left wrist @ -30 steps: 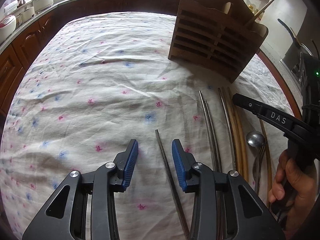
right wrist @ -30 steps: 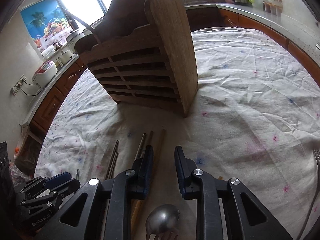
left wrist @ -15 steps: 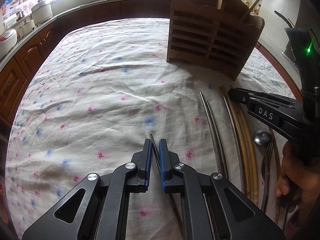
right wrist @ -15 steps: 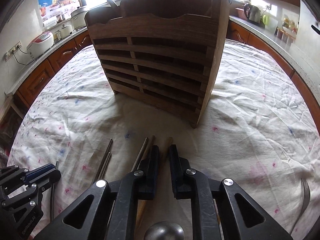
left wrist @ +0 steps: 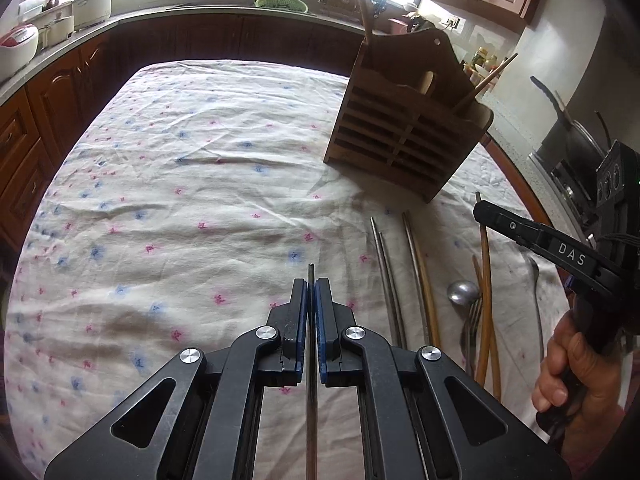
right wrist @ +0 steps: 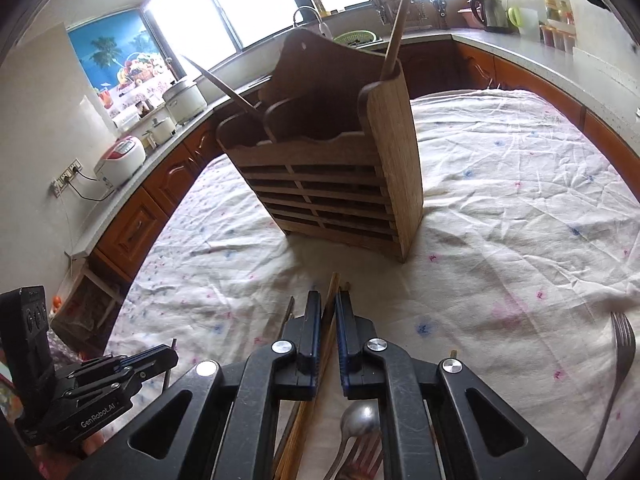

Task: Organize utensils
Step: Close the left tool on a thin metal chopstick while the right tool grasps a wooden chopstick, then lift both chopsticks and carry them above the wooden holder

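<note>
My left gripper [left wrist: 311, 286] is shut on a thin metal chopstick [left wrist: 311, 360] and holds it above the flowered cloth. My right gripper [right wrist: 328, 300] is shut on a wooden chopstick [right wrist: 331, 312], lifted off the cloth in front of the wooden utensil holder [right wrist: 332, 184]. The holder [left wrist: 404, 132] stands upright with a few sticks in it. More metal chopsticks [left wrist: 386, 276], wooden chopsticks [left wrist: 485, 280], a spoon [left wrist: 462, 292] and forks lie on the cloth between the grippers. The right gripper also shows in the left wrist view [left wrist: 480, 210].
The table is covered by a white flowered cloth [left wrist: 200, 200]. A single fork [right wrist: 618, 360] lies at the right. Kitchen counters with rice cookers [right wrist: 124, 156] and a sink ring the table. A kettle [right wrist: 488, 6] stands on the far counter.
Both grippers closed on their chopsticks and lifted them off the cloth. The left one's jaws went from wide open to shut; the right one's narrowed onto the wooden chopstick.
</note>
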`<state>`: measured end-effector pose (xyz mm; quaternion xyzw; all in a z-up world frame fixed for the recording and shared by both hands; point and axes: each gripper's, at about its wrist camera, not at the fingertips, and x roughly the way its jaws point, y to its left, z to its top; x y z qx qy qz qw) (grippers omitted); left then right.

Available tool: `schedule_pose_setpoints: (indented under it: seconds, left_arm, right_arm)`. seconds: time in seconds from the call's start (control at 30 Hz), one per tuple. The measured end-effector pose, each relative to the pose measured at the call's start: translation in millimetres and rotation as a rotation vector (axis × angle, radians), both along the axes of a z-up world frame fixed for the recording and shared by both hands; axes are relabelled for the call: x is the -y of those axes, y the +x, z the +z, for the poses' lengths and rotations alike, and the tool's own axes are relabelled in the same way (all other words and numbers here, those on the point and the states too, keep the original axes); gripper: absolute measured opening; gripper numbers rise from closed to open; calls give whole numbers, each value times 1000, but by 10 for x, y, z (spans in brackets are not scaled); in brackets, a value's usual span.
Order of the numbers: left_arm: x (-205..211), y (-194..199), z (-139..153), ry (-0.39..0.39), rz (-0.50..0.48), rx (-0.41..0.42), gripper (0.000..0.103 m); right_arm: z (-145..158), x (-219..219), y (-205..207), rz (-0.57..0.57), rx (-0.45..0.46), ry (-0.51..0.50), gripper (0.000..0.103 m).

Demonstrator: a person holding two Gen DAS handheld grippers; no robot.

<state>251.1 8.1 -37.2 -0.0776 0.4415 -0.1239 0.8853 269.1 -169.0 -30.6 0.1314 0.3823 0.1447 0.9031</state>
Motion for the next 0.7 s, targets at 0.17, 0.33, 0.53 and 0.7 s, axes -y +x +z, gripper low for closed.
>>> schedule_pose_setpoints:
  seconds: [0.17, 0.33, 0.53, 0.7]
  left_arm:
    - [-91, -186, 237, -33, -3, 46, 3]
    - [-124, -384, 469, -44, -12, 100, 3]
    - [-155, -554, 625, -55, -17, 141, 3]
    - [-210, -670, 753, -70, -13, 175, 3]
  right_arm:
    - [239, -44, -211, 13, 57, 19, 7]
    - [402, -53, -412, 17, 100, 40, 6]
    - [588, -39, -631, 23, 148, 43, 5]
    - [708, 3, -786, 18, 185, 58, 5]
